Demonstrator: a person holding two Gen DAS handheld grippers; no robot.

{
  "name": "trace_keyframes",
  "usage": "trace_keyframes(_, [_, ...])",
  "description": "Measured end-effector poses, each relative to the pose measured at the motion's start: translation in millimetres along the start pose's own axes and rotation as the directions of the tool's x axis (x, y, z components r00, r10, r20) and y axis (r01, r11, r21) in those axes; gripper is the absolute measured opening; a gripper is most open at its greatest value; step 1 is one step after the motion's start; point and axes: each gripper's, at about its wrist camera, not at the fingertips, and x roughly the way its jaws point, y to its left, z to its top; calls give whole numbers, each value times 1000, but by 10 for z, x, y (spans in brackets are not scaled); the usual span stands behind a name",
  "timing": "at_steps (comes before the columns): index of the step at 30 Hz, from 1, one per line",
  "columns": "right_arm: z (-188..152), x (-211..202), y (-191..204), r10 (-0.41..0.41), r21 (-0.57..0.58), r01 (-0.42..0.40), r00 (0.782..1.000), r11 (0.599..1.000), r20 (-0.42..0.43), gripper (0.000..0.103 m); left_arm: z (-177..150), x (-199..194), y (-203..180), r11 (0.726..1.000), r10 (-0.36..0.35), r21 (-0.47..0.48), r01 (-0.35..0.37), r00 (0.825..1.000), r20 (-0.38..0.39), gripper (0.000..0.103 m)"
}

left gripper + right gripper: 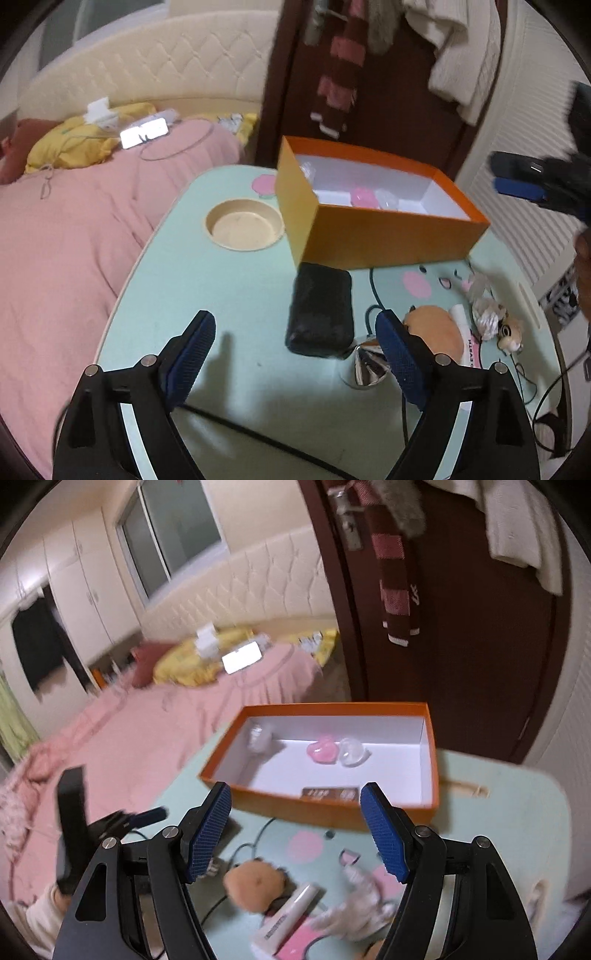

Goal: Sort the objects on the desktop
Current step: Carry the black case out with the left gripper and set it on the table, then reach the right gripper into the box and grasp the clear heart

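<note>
Smooth mint table (240, 295) bears rectangular orange box (388, 236).

Orange box (332, 805): matt cardboard, white paper lining. Bench (236, 295): smooth matt mint surface. Black pouch (320, 314): rough fabric. Jaws: blue ribbed rubber-like pads (210, 834). Heart cases (322, 751): glossy plastic.

The left wrist view looks low and close across the surface (240, 295) toward the orange box (384, 236). The right wrist view looks down from higher into that box (332, 805). Both share box, surface, bed (74, 240).
</note>
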Motion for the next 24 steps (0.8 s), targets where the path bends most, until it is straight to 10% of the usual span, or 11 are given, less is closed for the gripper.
trace_keyframes(10, [634, 938, -262, -68, 52, 90, 941, 995, -331, 69, -176, 62, 121, 997, -35, -60, 38, 998, 56, 93])
trace_keyframes(24, [772, 1694, -573, -150, 104, 227, 860, 968, -489, 60, -195, 75, 140, 995, -62, -74, 66, 996, 61, 95])
